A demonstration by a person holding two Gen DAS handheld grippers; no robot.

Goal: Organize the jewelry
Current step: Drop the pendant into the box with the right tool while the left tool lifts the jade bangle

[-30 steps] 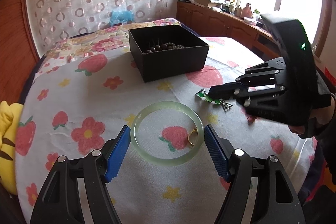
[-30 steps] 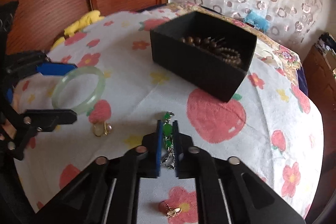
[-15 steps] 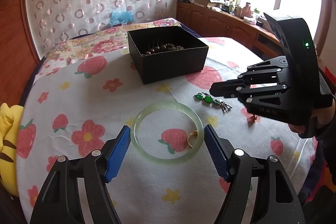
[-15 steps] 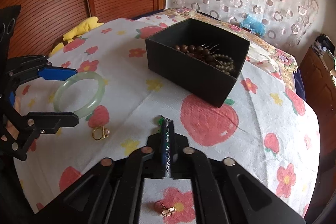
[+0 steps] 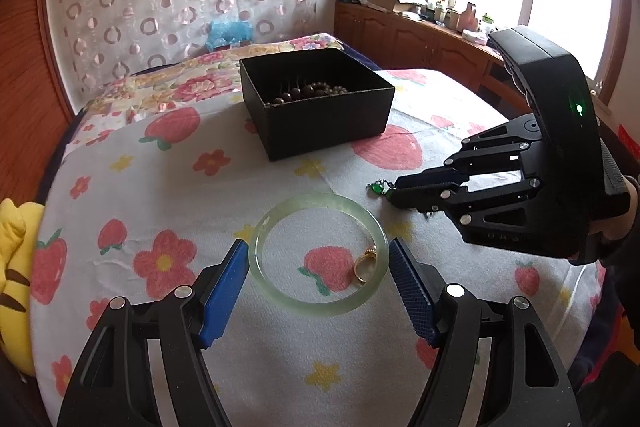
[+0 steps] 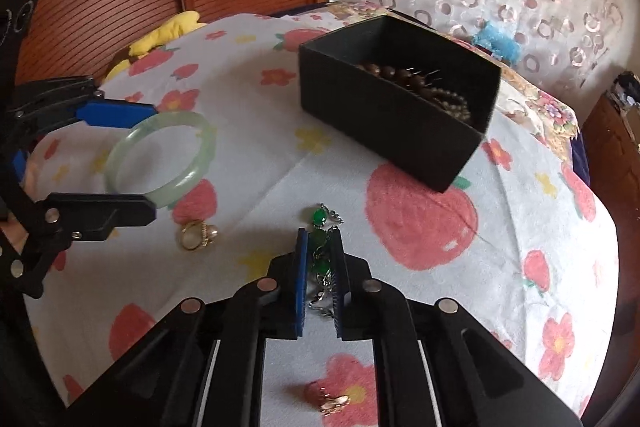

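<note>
A pale green jade bangle (image 5: pixel 318 253) lies on the strawberry-print cloth between the fingers of my left gripper (image 5: pixel 318 263), which is open around it; it also shows in the right wrist view (image 6: pixel 160 157). A gold ring (image 5: pixel 365 263) lies at the bangle's right inner edge. My right gripper (image 6: pixel 319 247) is narrowly parted around a green-stone bracelet (image 6: pixel 319 239) that lies on the cloth. A black open box (image 5: pixel 316 101) holding bead bracelets stands beyond.
A small gold and pink piece of jewelry (image 6: pixel 330 401) lies below the right gripper. A yellow plush toy (image 5: pixel 16 267) lies at the left edge. Wooden cabinets (image 5: pixel 404 35) stand under the window at the back right.
My right gripper was closed tight on the green bracelet and lifted; now its fingers have parted a little and it is lower, with the bracelet on the cloth. The left gripper has stayed around the bangle.
</note>
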